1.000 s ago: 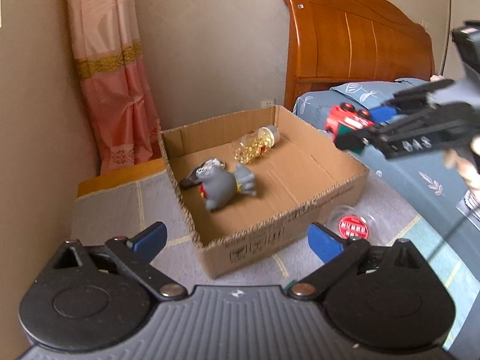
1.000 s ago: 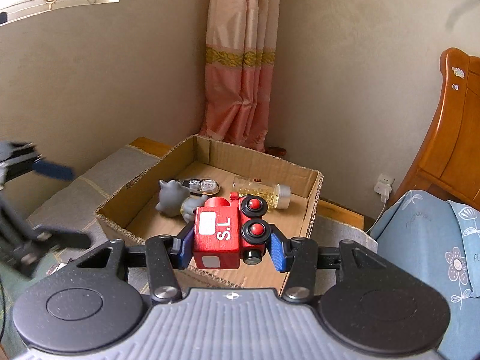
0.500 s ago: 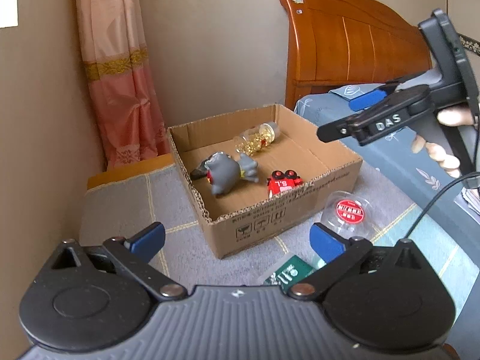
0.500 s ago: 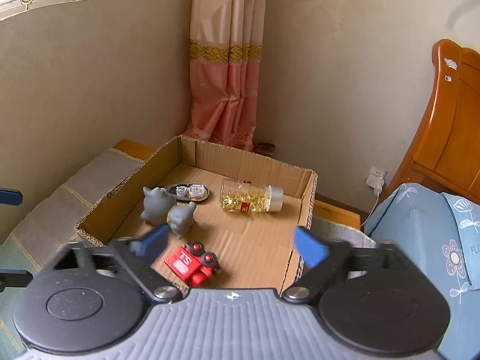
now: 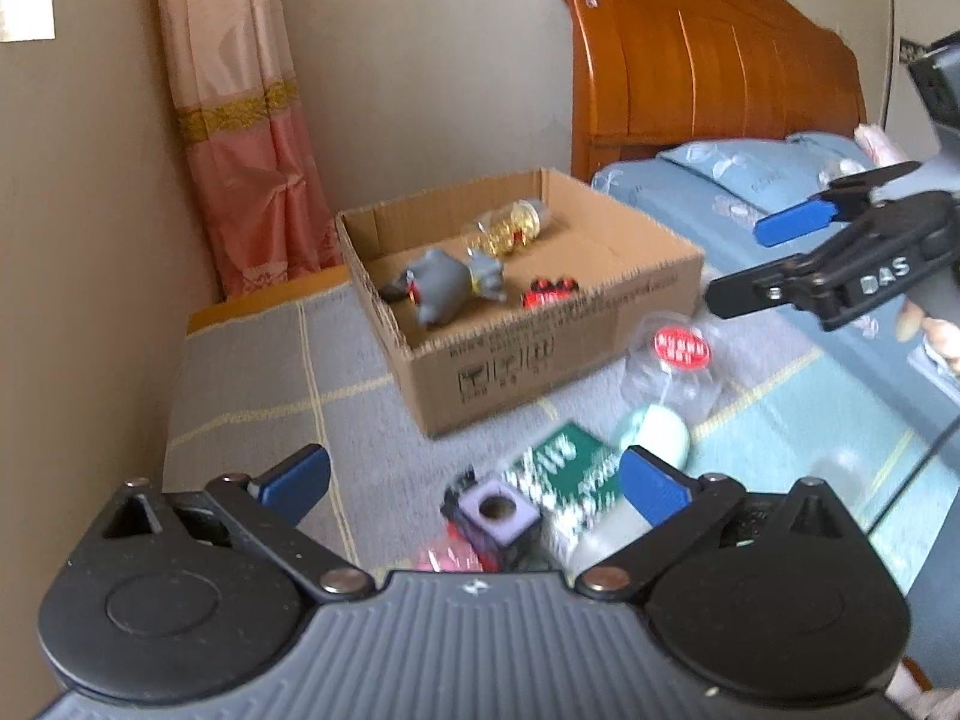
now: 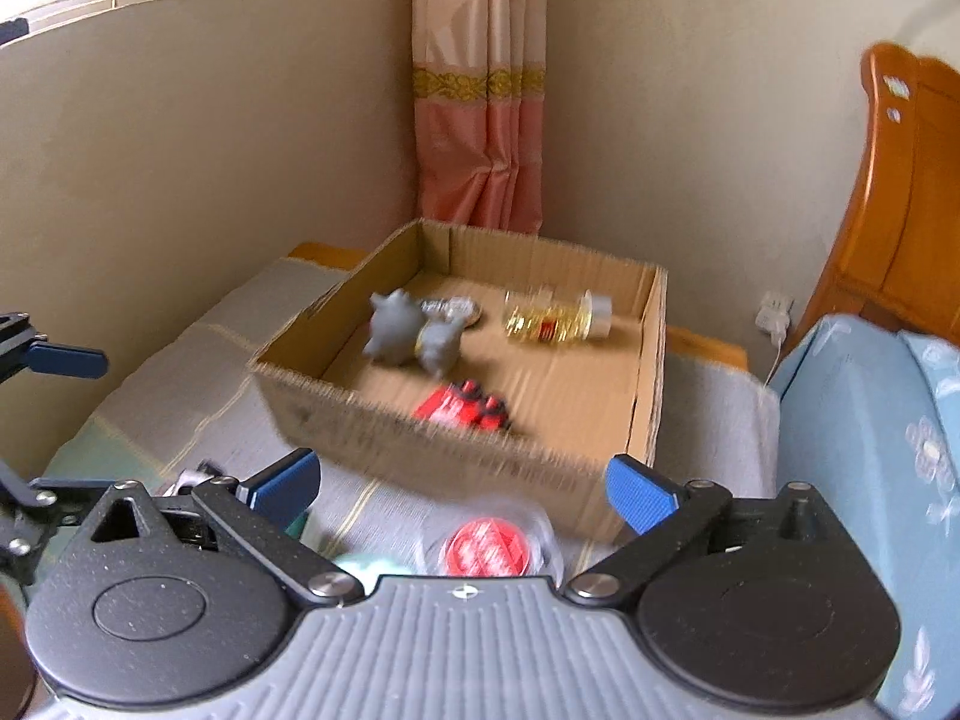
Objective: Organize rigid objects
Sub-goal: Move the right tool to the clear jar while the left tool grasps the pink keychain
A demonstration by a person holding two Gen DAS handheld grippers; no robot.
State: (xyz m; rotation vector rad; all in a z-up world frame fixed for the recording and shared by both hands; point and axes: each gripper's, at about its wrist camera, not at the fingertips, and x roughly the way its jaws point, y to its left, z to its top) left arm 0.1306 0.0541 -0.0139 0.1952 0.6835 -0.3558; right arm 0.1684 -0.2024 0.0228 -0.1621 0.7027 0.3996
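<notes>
Rigid objects lie in two groups on the grey and green mat (image 5: 252, 372): loose ones near the cameras, sorted ones farther off in the cardboard box (image 5: 540, 354).

Nearest in the left wrist view, the left claw (image 5: 474, 480) has its blue pads wide apart and holds nothing. Just past it lie a purple cube with a round hole (image 5: 495, 516), a pink item (image 5: 447, 558) too blurred to name, a green packet with white print (image 5: 564, 474) and a pale mint oval thing (image 5: 657, 435). A little farther, near the box's near right corner, stands a clear container with a red round label (image 5: 681, 348).

In the right wrist view the right claw (image 6: 462, 483) is likewise spread and empty, with the red-labelled container just beyond its gap.

Inside the box, the red toy train (image 6: 462, 408) lies near the front wall, the grey toy figure (image 6: 414, 336) left of centre, and the clear bottle of yellow capsules (image 6: 558, 315) on its side toward the far wall.

Farther right is the bed with a blue cover (image 5: 738, 198) and wooden headboard (image 5: 708, 72); a pink curtain (image 6: 480, 90) hangs in the far corner.
</notes>
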